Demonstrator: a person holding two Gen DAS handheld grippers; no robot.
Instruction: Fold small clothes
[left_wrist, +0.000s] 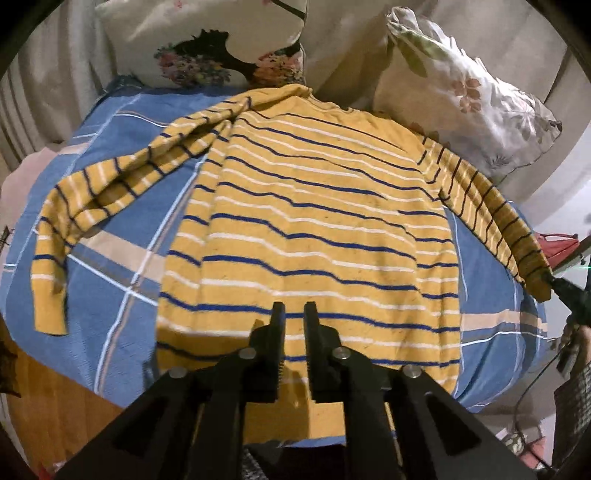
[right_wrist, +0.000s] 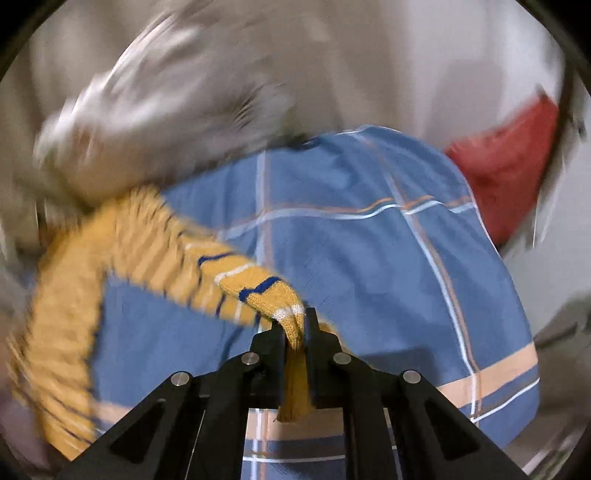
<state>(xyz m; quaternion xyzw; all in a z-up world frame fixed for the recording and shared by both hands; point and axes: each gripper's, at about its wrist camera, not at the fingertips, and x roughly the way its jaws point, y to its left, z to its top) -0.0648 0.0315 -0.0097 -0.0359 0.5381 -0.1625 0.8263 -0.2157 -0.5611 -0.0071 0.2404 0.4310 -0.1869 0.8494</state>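
Observation:
A yellow sweater (left_wrist: 314, 221) with blue and white stripes lies flat on a blue checked bedsheet (left_wrist: 122, 258). Its left sleeve (left_wrist: 74, 206) lies bent on the sheet. My left gripper (left_wrist: 293, 314) hovers over the sweater's lower hem, its jaws a narrow gap apart with nothing between them. The right sleeve (left_wrist: 491, 210) is stretched out to the right, lifted off the sheet. In the right wrist view my right gripper (right_wrist: 295, 321) is shut on that sleeve's cuff (right_wrist: 291, 332); the sleeve (right_wrist: 166, 251) trails away to the left, blurred.
Two floral pillows (left_wrist: 207, 40) (left_wrist: 461, 92) lean against the wall behind the sweater. A red object (right_wrist: 509, 173) sits past the sheet's right edge. A wooden surface (left_wrist: 55, 398) shows at the lower left. A person's hand (left_wrist: 581, 343) is at the far right.

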